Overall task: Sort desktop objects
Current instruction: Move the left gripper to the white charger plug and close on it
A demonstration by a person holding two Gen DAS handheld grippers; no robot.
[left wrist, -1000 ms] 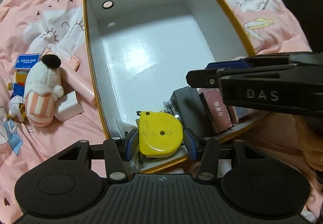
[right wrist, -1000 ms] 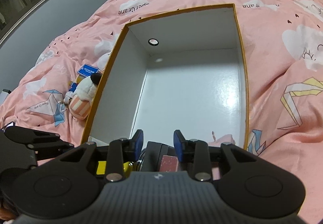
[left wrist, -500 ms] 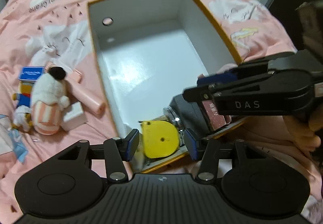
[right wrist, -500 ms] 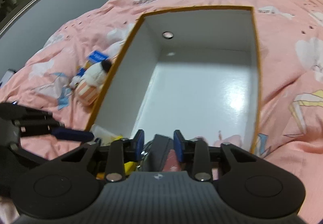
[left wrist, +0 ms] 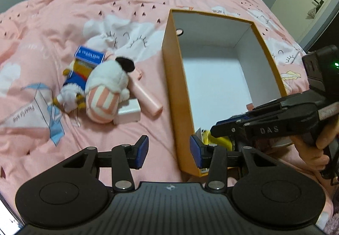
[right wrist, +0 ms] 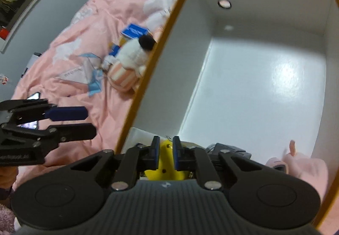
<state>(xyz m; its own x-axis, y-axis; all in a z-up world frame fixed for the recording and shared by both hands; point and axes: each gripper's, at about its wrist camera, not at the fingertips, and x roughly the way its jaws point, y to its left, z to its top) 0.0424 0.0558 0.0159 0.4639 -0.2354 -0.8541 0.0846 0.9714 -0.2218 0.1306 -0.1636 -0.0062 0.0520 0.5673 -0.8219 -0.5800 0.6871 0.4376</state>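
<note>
Lying at the far left on the pink duvet (left wrist: 127, 2) is the pile not yet sorted: a blue card (left wrist: 90, 56), a small plush duck (left wrist: 70, 89), a white plush toy (left wrist: 107, 91) with a striped body, a small white box (left wrist: 128, 113) touching it, and a pink tube (left wrist: 146, 97) just beside the wall of the box.

Next to the right is the left gripper (left wrist: 168, 151). Its jaws are closing with nothing between them, and they stand astride the orange outer wall of the open box (left wrist: 175, 91).

Inside the box, at the near end, is a yellow tape measure (right wrist: 164, 169), with a dark object (right wrist: 228, 149) and a pink cloth item (right wrist: 305, 165) beside it. The right gripper (right wrist: 164, 153) points down there with its jaws nearly together, and the yellow tape measure shows in the narrow gap. I cannot tell whether the pads really press on it.

I think the risks are these. The left fingers are close to the box wall, so a careless move could push or tip the box. The soft toys lie one against another, so taking one may drag its neighbour. If the right gripper pinches the tape measure, lifting would pull it out again.
</note>
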